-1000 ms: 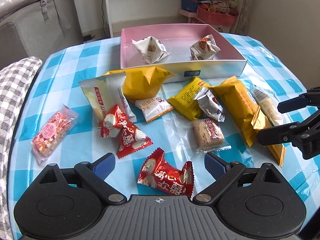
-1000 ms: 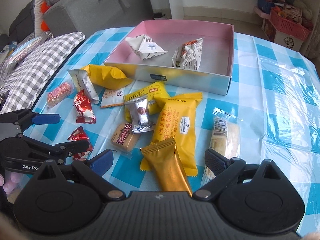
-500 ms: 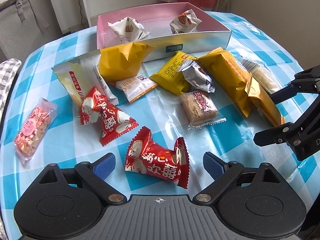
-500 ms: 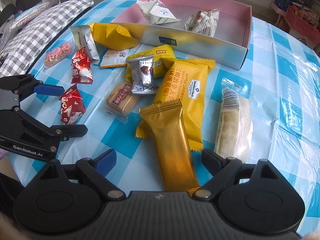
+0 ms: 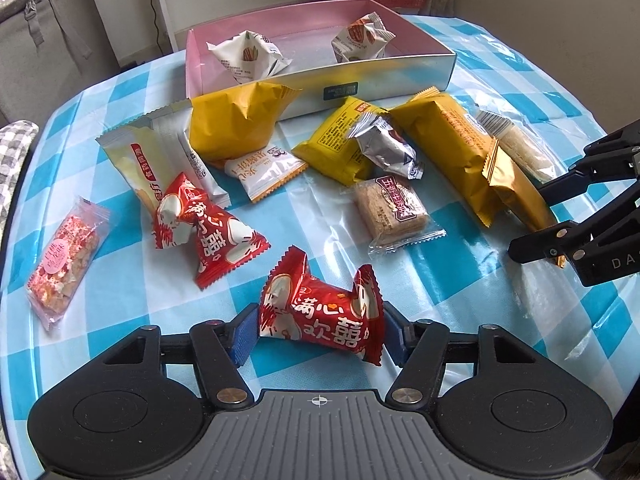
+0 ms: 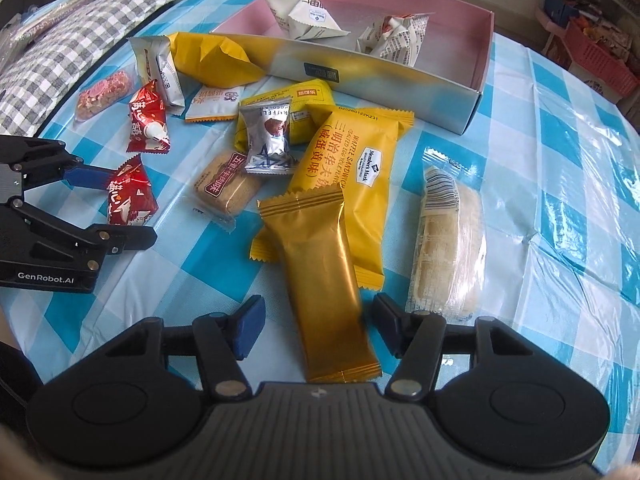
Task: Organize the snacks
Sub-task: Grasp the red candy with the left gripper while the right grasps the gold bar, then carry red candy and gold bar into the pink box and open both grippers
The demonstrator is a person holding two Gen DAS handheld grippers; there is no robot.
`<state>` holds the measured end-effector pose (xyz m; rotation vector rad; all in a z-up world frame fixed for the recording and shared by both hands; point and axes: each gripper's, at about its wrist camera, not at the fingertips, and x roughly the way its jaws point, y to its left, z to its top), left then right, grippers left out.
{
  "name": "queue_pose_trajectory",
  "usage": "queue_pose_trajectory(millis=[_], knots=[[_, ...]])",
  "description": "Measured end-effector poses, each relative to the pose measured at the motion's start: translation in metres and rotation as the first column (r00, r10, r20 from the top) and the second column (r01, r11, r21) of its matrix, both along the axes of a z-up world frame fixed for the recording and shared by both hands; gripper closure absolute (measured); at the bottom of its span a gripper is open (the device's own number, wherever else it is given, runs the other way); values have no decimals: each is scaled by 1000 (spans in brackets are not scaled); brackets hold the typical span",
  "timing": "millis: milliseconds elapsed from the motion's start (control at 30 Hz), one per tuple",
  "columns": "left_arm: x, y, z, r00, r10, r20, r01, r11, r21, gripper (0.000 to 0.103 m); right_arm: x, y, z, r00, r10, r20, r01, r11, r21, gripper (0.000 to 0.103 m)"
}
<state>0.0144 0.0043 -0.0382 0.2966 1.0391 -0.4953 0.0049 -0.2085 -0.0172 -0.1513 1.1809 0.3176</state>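
Note:
My left gripper [image 5: 320, 334] is shut on a red candy packet [image 5: 320, 312], its blue pads touching both ends; it shows in the right wrist view [image 6: 130, 196] too. My right gripper [image 6: 318, 330] is open, its jaws on either side of a gold bar packet [image 6: 324, 280] that lies on the table. A pink box [image 5: 400, 76] at the back holds two white packets [image 5: 248, 54]. Several snacks lie in front of it: a yellow waffle sandwich pack [image 6: 356, 184], a silver candy [image 6: 270, 140], a brown biscuit [image 5: 390, 208], a second red candy [image 5: 200, 228].
A blue-and-white checked plastic cloth [image 6: 560, 160] covers the round table. A clear-wrapped wafer [image 6: 448, 248] lies right of the gold bar. A pink nougat bar [image 5: 64, 252] lies at the far left. A checked cushion [image 6: 60, 52] sits beyond the table's left edge.
My left gripper has closed on the red candy packet. My right gripper has moved forward over the gold bar and narrowed its jaws around it.

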Motion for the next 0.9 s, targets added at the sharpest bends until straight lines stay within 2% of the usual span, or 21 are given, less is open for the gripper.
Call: queue_pose_trajectory(millis=[133, 200, 567, 900], knots=[[-2, -2, 2, 1000, -3, 8, 3, 1000, 3, 50, 0, -1, 2, 1000, -4, 4, 4, 1000, -6, 71], [-3, -3, 3, 1000, -6, 15, 6, 1000, 9, 54, 0, -1, 3, 1000, 0, 3, 0, 1000, -2, 74], [-8, -7, 11, 999, -10, 41, 9, 1000, 14, 58, -6, 6, 17, 998, 47, 34, -48, 999, 27, 76], [-7, -14, 28, 997, -13, 70, 14, 1000, -10, 59, 2, 3, 32, 997, 19, 69, -23, 998, 60, 76]])
